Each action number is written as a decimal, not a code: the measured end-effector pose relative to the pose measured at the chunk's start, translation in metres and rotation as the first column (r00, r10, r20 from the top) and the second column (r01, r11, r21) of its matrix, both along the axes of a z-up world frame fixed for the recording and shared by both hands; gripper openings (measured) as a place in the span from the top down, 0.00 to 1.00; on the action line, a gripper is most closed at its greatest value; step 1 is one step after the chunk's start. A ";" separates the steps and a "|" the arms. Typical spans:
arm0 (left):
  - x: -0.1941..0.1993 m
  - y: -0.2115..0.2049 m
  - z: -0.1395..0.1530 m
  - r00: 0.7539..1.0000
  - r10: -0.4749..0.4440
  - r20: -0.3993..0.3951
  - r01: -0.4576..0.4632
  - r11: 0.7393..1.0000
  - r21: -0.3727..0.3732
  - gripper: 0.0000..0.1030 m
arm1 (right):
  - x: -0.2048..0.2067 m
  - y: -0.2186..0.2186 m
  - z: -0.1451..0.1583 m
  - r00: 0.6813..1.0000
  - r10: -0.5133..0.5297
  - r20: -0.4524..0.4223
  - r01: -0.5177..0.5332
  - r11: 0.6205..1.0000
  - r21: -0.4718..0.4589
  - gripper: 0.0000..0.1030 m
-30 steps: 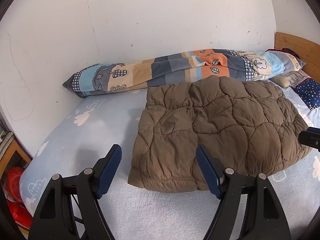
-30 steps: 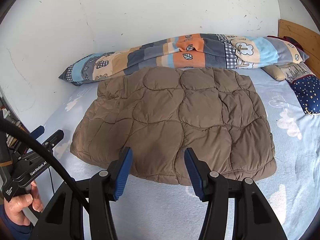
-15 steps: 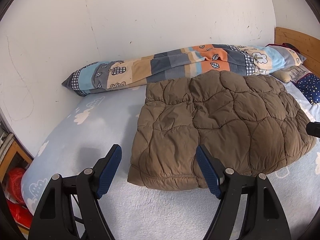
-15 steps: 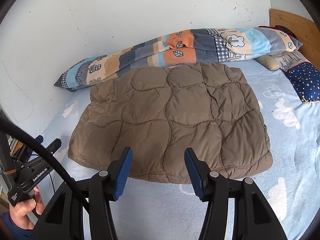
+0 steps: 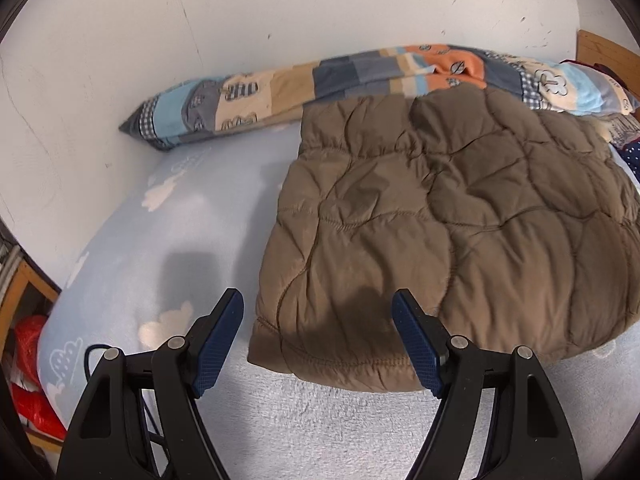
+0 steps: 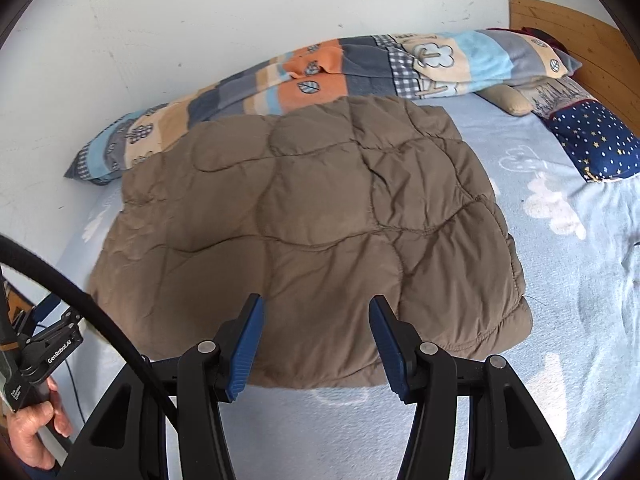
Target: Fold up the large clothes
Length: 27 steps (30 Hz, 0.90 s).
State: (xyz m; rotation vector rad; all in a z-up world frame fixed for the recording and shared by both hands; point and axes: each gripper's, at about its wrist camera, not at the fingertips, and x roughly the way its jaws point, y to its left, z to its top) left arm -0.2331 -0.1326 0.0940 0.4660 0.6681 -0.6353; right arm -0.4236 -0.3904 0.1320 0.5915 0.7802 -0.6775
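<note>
A brown quilted jacket (image 5: 460,216) lies folded into a rectangle on the light blue bed sheet (image 5: 168,248); it also shows in the right wrist view (image 6: 304,232). My left gripper (image 5: 318,344) is open and empty, hovering just in front of the jacket's near left corner. My right gripper (image 6: 316,348) is open and empty, over the jacket's near edge. The left gripper's body (image 6: 44,352) and the hand holding it show at the lower left of the right wrist view.
A rolled patchwork blanket (image 6: 340,72) lies along the white wall behind the jacket. A star-patterned navy pillow (image 6: 596,140) and a wooden headboard (image 6: 576,36) are at the right. A wooden shelf with a red bag (image 5: 28,364) stands off the bed's left end.
Both grippers have moved closer to the jacket's near edge, which now looks larger in both views. Both stay open. The jacket has not moved.
</note>
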 end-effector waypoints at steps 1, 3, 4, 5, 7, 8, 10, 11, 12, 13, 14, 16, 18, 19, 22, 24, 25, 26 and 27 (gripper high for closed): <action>0.005 -0.001 -0.004 1.000 0.006 -0.026 -0.006 1.000 0.003 0.26 | 0.002 -0.004 -0.004 1.000 -0.006 -0.012 0.006 1.000 0.007 0.43; 0.015 -0.004 -0.011 0.996 0.020 -0.081 -0.021 1.000 -0.007 0.26 | 0.006 -0.011 -0.017 0.999 -0.014 -0.037 0.015 0.999 0.038 0.43; 0.018 -0.004 -0.012 0.995 0.024 -0.094 -0.025 1.000 -0.011 0.25 | 0.008 -0.014 -0.023 0.999 -0.016 -0.047 0.019 0.998 0.062 0.43; 0.022 -0.005 -0.014 0.994 0.031 -0.106 -0.033 0.999 -0.015 0.24 | 0.009 -0.016 -0.027 0.998 -0.017 -0.052 0.021 0.997 0.077 0.43; 0.027 -0.008 -0.016 0.992 0.035 -0.120 -0.037 0.999 -0.014 0.23 | 0.011 -0.018 -0.031 0.998 -0.020 -0.057 0.024 0.997 0.079 0.40; 0.028 -0.009 -0.018 0.991 0.034 -0.127 -0.036 0.999 -0.010 0.22 | 0.012 -0.018 -0.031 0.998 -0.019 -0.059 0.023 0.997 0.075 0.39; 0.031 -0.010 -0.021 0.989 0.032 -0.146 -0.033 0.999 0.000 0.22 | 0.013 -0.018 -0.033 0.998 -0.012 -0.060 0.017 0.997 0.081 0.36; 0.032 -0.010 -0.021 0.987 0.030 -0.155 -0.030 1.000 0.001 0.22 | 0.013 -0.018 -0.033 0.998 -0.008 -0.063 0.013 0.996 0.084 0.36; 0.032 -0.010 -0.020 0.986 0.028 -0.164 -0.029 1.000 -0.003 0.22 | 0.012 -0.018 -0.033 0.998 -0.005 -0.064 0.011 0.996 0.086 0.36; 0.034 -0.009 -0.018 0.984 0.021 -0.177 -0.023 1.000 -0.010 0.22 | 0.012 -0.019 -0.031 0.998 -0.003 -0.061 0.008 0.996 0.091 0.36; 0.036 -0.007 -0.015 0.981 0.008 -0.193 -0.012 1.000 -0.018 0.22 | 0.010 -0.020 -0.029 0.999 0.000 -0.051 0.005 0.995 0.096 0.36; 0.041 0.001 -0.009 0.977 -0.009 -0.213 0.001 0.999 -0.039 0.22 | 0.002 -0.021 -0.020 1.000 -0.002 -0.007 0.003 0.994 0.108 0.36; 0.048 0.011 -0.004 0.974 -0.017 -0.226 0.003 0.998 -0.063 0.22 | -0.014 -0.025 -0.007 0.999 -0.009 0.052 0.003 0.995 0.100 0.35; 0.054 0.019 -0.002 0.972 -0.017 -0.236 0.001 0.998 -0.069 0.21 | -0.021 -0.027 -0.002 0.997 -0.016 0.069 0.010 0.996 0.090 0.31; 0.075 0.038 -0.003 0.960 0.010 -0.281 -0.035 0.996 -0.085 0.21 | -0.057 -0.041 0.011 0.990 -0.067 0.123 0.058 0.995 0.079 0.23; 0.087 0.049 -0.004 0.944 0.024 -0.328 -0.062 0.992 -0.107 0.21 | -0.086 -0.056 0.013 0.980 -0.129 0.153 0.114 0.988 0.104 0.19; 0.093 0.055 -0.007 0.929 0.019 -0.370 -0.071 0.989 -0.128 0.21 | -0.101 -0.063 0.011 0.972 -0.169 0.164 0.149 0.981 0.128 0.17; 0.097 0.058 -0.008 0.917 0.009 -0.399 -0.072 0.987 -0.142 0.21 | -0.117 -0.071 0.007 0.961 -0.214 0.177 0.185 0.969 0.165 0.17; 0.101 0.060 -0.010 0.905 0.000 -0.426 -0.073 0.985 -0.154 0.21 | -0.130 -0.078 0.001 0.948 -0.253 0.192 0.212 0.954 0.211 0.17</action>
